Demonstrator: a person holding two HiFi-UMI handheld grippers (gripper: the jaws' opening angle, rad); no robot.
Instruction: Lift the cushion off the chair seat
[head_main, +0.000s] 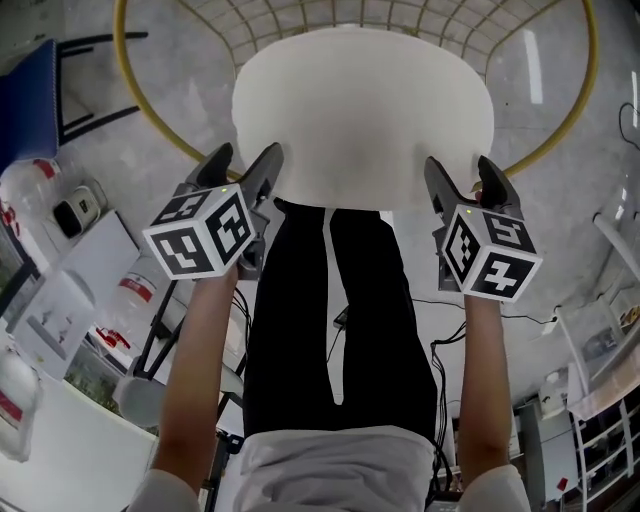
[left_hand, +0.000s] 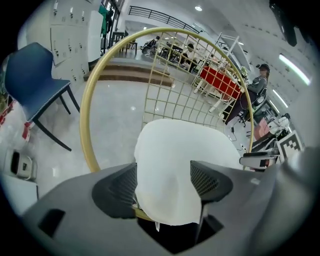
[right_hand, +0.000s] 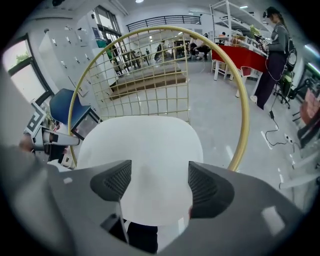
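A white rounded cushion (head_main: 360, 110) lies on the seat of a chair with a gold hoop and wire-grid frame (head_main: 125, 80). My left gripper (head_main: 240, 160) is at the cushion's near left edge, my right gripper (head_main: 465, 172) at its near right edge. In the left gripper view the cushion (left_hand: 185, 150) fills the gap between the open jaws of the left gripper (left_hand: 162, 182), its hem hanging low between them. In the right gripper view the cushion (right_hand: 145, 150) lies just beyond the spread pads of the right gripper (right_hand: 156, 182). Neither gripper visibly pinches the fabric.
A blue chair (head_main: 25, 100) stands at the far left. A white table (head_main: 90, 260) with bottles is at the near left. Cables (head_main: 440, 350) trail on the floor beside my black trousers (head_main: 330, 300). Shelving (head_main: 600, 430) stands right. A person (right_hand: 275, 50) stands by a red table (right_hand: 245, 55).
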